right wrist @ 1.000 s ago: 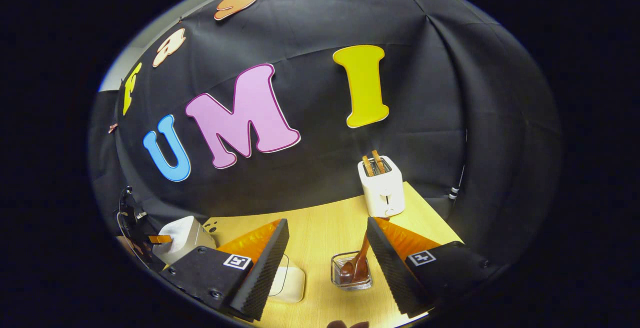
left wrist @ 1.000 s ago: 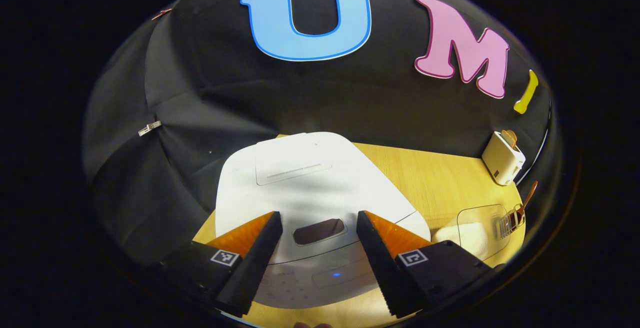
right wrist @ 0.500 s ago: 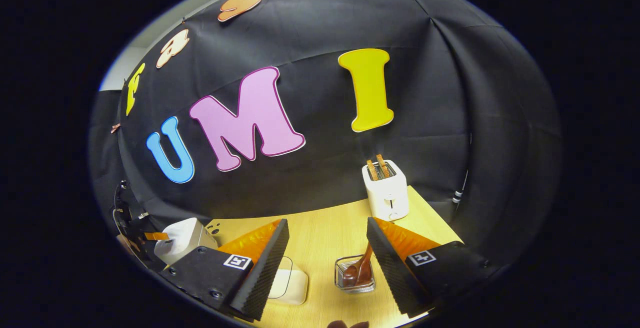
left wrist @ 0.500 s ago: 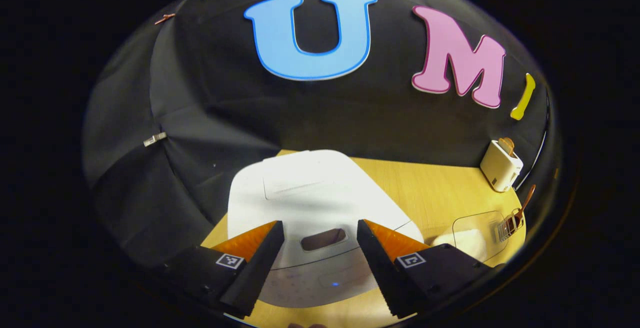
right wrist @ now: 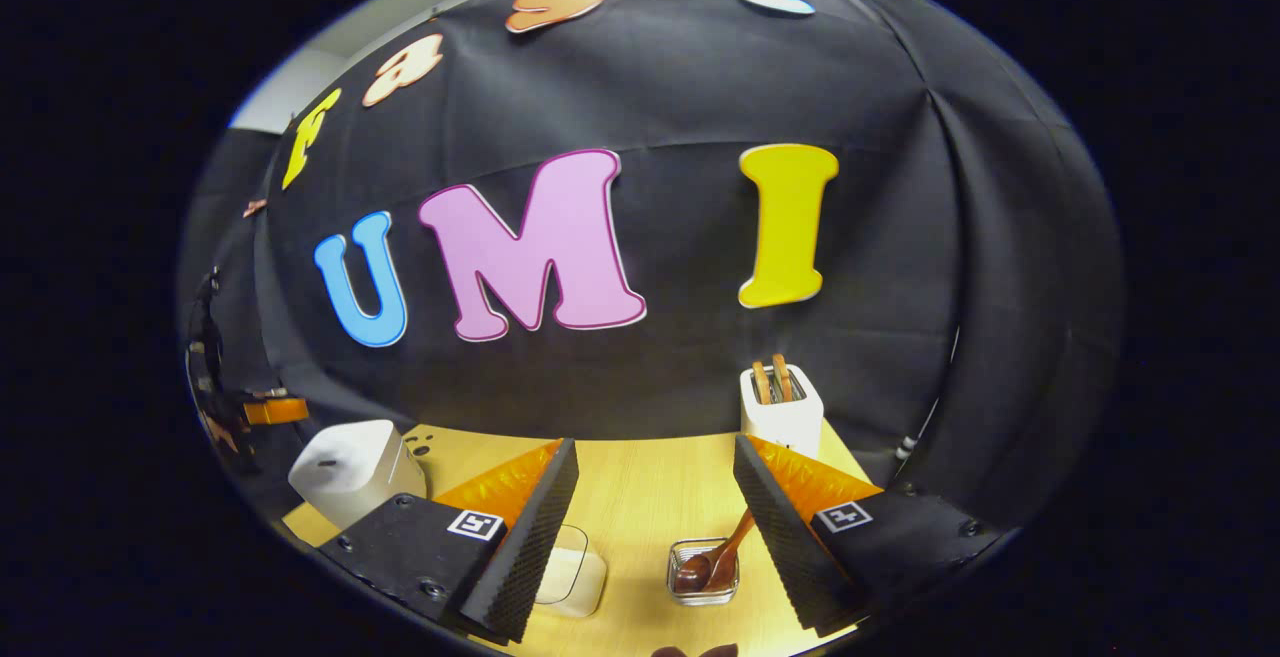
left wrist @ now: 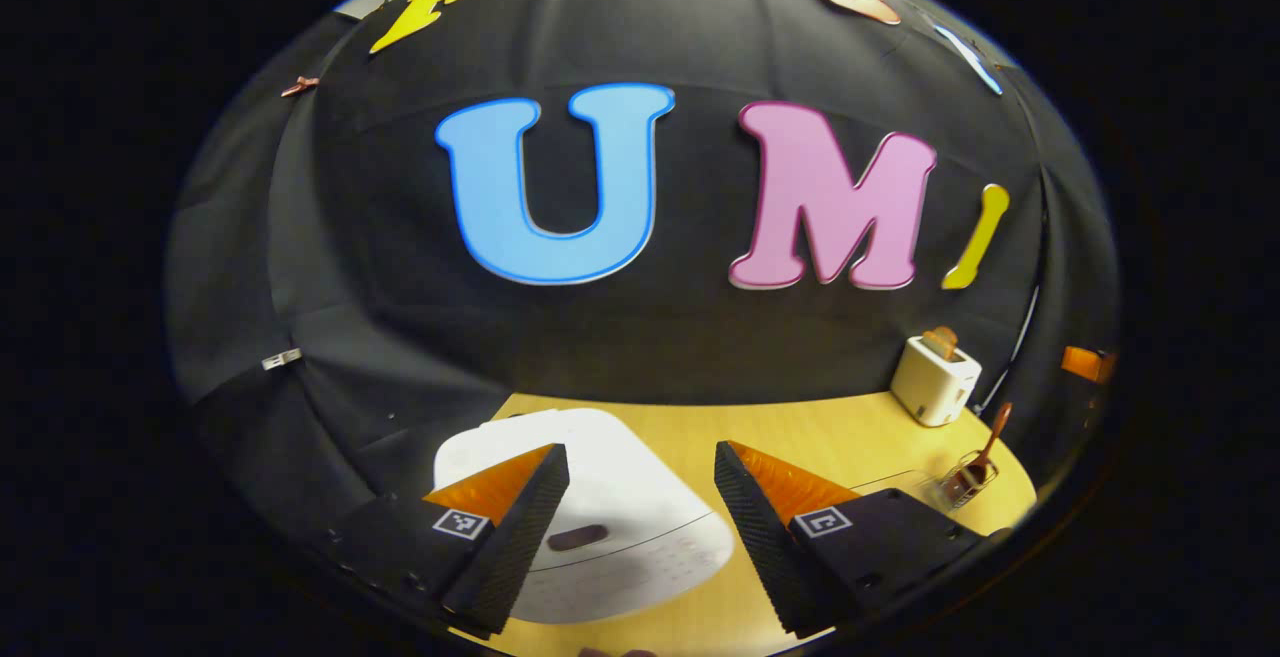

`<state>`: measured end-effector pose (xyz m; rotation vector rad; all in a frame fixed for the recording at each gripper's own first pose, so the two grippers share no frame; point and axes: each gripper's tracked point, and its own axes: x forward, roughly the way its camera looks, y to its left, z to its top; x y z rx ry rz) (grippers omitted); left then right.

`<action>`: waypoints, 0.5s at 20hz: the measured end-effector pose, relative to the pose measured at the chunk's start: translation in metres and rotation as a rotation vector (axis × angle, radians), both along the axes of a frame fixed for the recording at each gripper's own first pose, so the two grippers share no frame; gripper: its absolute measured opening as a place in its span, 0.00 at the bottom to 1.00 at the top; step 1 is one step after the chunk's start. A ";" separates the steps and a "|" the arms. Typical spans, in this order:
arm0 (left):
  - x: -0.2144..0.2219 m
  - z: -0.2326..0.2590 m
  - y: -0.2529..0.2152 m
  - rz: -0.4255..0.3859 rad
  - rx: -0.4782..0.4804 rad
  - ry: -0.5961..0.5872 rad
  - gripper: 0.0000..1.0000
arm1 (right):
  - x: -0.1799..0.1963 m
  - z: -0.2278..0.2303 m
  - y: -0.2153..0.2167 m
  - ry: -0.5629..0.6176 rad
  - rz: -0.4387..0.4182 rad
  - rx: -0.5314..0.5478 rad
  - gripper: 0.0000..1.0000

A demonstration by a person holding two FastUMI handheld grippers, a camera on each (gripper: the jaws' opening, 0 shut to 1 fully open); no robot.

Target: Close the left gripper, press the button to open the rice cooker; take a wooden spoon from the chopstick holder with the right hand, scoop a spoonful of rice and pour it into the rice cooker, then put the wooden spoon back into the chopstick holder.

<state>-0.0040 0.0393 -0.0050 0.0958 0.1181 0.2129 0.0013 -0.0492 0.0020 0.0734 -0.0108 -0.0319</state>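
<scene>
Lid of white rounded rice cooker (left wrist: 600, 497): shut, at 6 o'clock, lower in view than a second ago. Left gripper (left wrist: 640, 522) and right gripper (right wrist: 655, 527): spread, empty, withdrawn upward. Brown wooden spoon (right wrist: 712, 562) upright in clear chopstick holder (right wrist: 703, 592). Button press judged pending.

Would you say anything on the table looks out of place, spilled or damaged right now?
Nothing stands out. The rice cooker sits shut and level, the spoon leans in its holder, the toaster stands upright with bread in its slots, and no rice lies spilled on the table.
</scene>
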 end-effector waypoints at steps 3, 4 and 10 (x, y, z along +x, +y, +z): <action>0.002 0.024 -0.033 -0.096 -0.006 -0.056 0.95 | -0.001 0.015 0.015 -0.022 0.000 -0.109 0.97; 0.002 0.031 -0.044 -0.135 0.001 -0.082 0.95 | -0.002 0.022 0.017 -0.034 -0.007 -0.153 0.97; -0.002 0.058 -0.091 -0.312 0.046 -0.196 0.95 | -0.008 0.051 0.042 -0.099 -0.002 -0.306 0.97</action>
